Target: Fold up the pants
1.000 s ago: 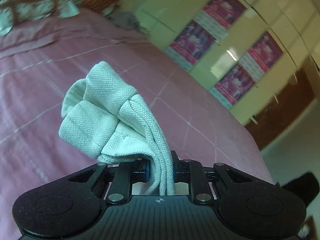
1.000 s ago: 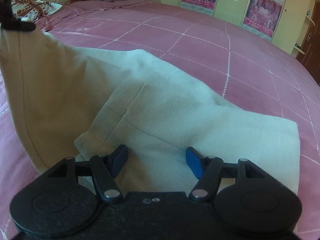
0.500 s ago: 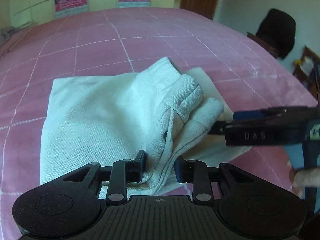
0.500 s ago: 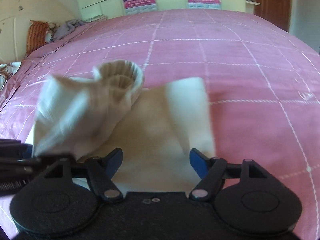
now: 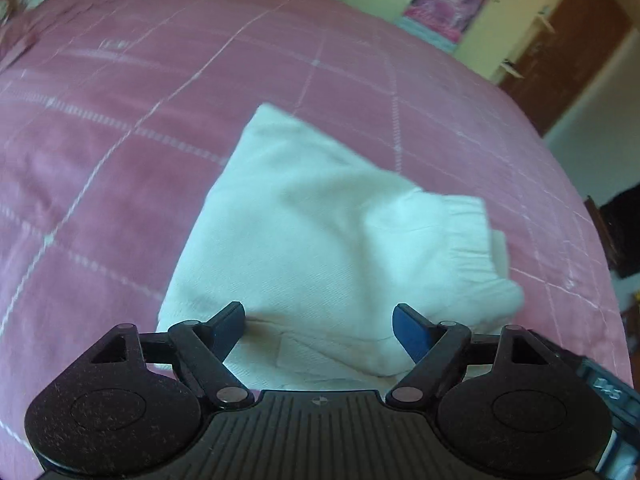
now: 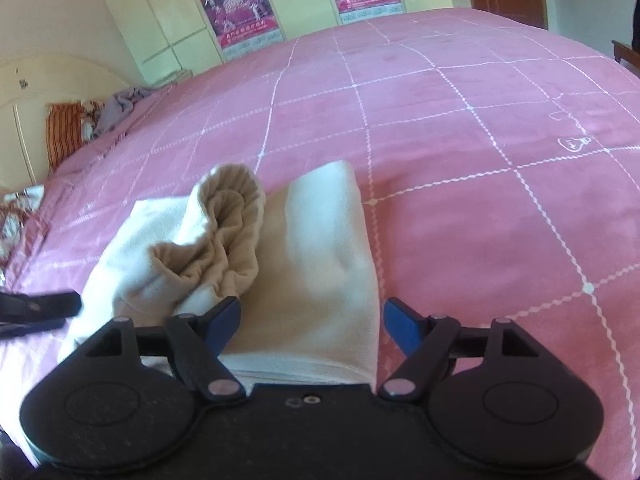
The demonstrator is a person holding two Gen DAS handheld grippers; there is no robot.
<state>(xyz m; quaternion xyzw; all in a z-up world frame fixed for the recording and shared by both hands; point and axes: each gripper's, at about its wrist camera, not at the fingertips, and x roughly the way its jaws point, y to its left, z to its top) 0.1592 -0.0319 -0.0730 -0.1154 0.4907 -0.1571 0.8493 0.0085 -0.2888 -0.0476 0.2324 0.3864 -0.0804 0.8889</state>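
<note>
The cream pants (image 5: 320, 236) lie folded in a small stack on the pink bed cover, elastic waistband at the right. My left gripper (image 5: 319, 326) is open and empty, just above the stack's near edge. In the right wrist view the pants (image 6: 320, 256) show a bunched waistband (image 6: 228, 224) resting on top of the folded part. My right gripper (image 6: 312, 326) is open and empty over the stack's near edge. The left gripper's fingers (image 6: 36, 308) show at the left edge of that view.
The pink quilted bed cover (image 6: 460, 128) with white grid lines spreads all around. Pillows and a grey cloth (image 6: 116, 108) lie at the headboard end. Cabinets with posters (image 6: 236, 12) stand beyond the bed, and a wooden door (image 5: 560, 44) is at the right.
My left gripper has opened and let go of the bunched waistband end, which now lies on the folded stack. Both grippers have drawn back a little.
</note>
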